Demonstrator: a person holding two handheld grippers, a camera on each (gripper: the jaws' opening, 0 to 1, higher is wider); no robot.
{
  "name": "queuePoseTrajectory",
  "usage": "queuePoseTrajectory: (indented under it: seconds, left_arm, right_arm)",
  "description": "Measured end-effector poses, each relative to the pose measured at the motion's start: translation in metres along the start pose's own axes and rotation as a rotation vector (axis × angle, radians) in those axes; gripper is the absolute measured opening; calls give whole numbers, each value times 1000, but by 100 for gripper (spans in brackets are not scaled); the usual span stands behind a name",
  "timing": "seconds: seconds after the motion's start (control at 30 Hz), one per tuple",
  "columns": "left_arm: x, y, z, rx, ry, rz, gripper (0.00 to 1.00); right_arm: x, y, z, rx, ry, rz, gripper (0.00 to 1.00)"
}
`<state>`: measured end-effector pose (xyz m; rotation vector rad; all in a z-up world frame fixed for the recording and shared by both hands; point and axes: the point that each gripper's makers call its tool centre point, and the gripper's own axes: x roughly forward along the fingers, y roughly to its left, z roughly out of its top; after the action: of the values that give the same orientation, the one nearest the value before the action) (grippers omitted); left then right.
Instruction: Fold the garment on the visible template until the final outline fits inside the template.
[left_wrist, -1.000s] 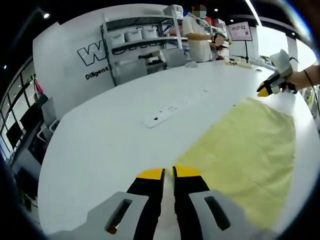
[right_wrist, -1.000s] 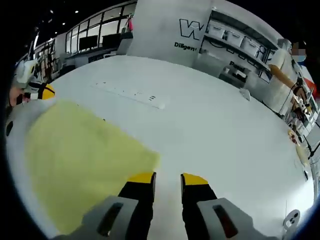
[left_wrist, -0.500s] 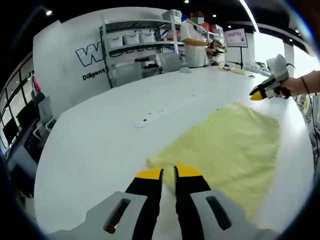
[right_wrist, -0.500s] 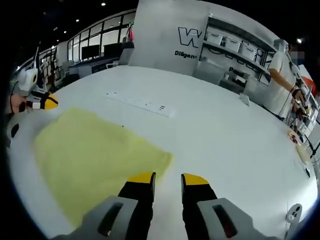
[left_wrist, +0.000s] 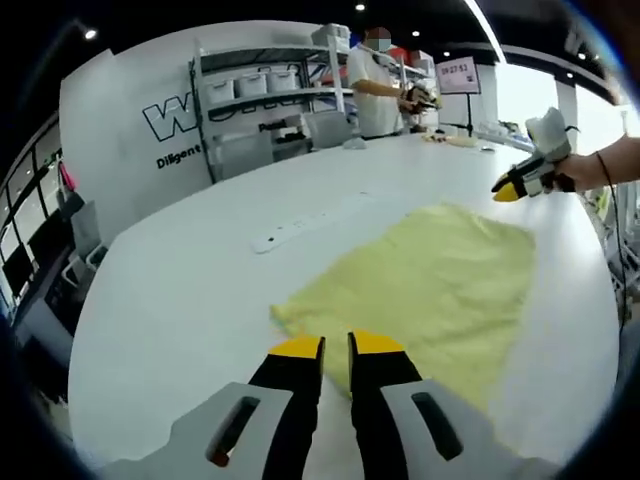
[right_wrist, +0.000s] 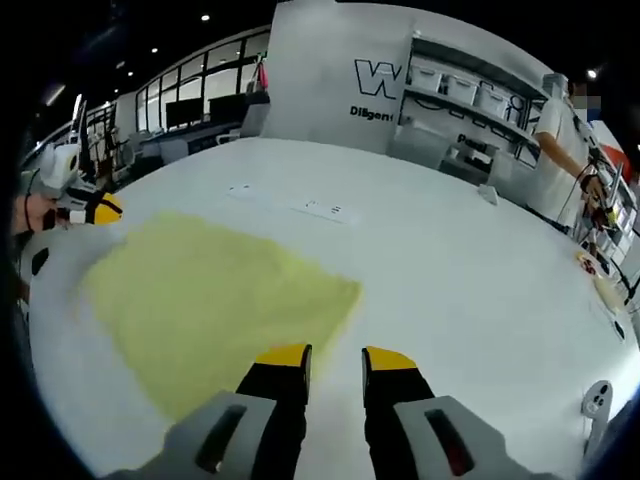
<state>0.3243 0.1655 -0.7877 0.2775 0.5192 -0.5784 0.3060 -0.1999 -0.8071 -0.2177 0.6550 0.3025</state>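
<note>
Bare white table (left_wrist: 180, 300) all round yellow garment (left_wrist: 430, 290). Low flat strip (left_wrist: 300, 222) just beyond cloth's far edge. Person (right_wrist: 560, 150) and shelving (right_wrist: 470, 95) well clear at far side.

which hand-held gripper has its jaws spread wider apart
The right hand-held gripper: a clear gap shows between its yellow tips. The left hand-held gripper shows just a thin slit, above the yellow garment.

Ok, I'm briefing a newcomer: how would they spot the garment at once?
Find the big white table in front of the shelving. The garment is the flat pale yellow cloth spread on it, beside a long white power strip. It is the table's one soft, coloured thing.
</note>
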Motion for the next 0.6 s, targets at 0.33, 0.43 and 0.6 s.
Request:
queuePoseTrajectory:
  seconds: [0.33, 0.43, 0.6]
  left_arm:
    - [-18, -23, -32, -84, 20, -23, 14]
    - [-23, -25, -38, -113, 16, -17, 15]
    - [-36, -29, -51, -174, 20, -21, 19]
  right_arm:
    - [-17, 9, -16, 30, -16, 8, 16]
    - [-21, 11, -19, 55, -20, 13, 16]
    - [-28, 20, -23, 65, -45, 52, 19]
